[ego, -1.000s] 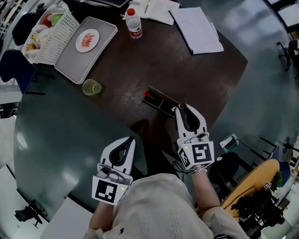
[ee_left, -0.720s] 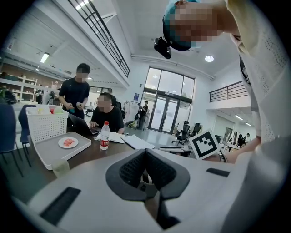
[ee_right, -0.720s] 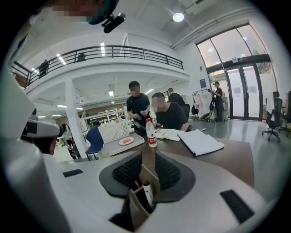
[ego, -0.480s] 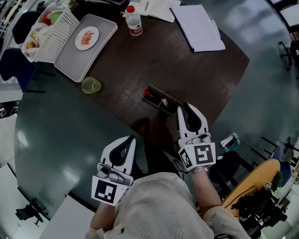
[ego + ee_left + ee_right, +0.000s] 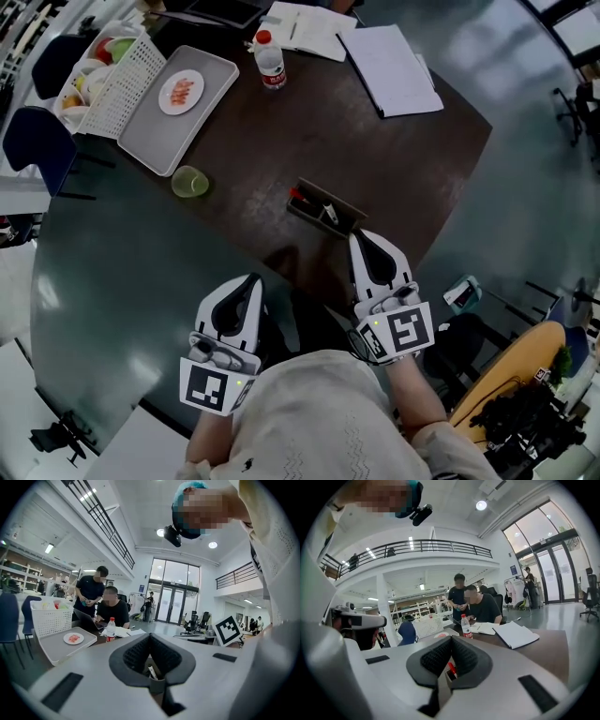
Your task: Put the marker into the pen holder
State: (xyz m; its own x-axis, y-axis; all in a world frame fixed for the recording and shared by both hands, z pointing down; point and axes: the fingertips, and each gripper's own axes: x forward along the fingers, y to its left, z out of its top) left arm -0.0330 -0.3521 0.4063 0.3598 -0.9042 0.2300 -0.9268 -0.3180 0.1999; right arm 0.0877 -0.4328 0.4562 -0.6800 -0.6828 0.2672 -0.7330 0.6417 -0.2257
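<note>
A dark, low pen holder (image 5: 319, 210) lies on the brown table (image 5: 375, 141), slanted. A red marker (image 5: 298, 196) rests at its left end and a white marker (image 5: 330, 215) near its middle. My right gripper (image 5: 360, 236) is shut and empty, its tip just short of the holder's near right end. Through its jaw loop I see the red marker (image 5: 452, 668). My left gripper (image 5: 251, 279) is also shut and empty, lower left, off the table's near edge. The white marker (image 5: 153, 672) shows through its loop.
A green cup (image 5: 189, 181) stands left of the holder. Farther back are a grey tray (image 5: 155, 131) with a plate (image 5: 182, 93), a white basket (image 5: 108, 80), a water bottle (image 5: 271, 60) and papers (image 5: 389, 67). Two people (image 5: 480, 606) are at the far side.
My right gripper has drawn back from the pen holder toward me. A white marker, not seen in the holder one second ago, now lies in it. The left gripper has barely moved.
</note>
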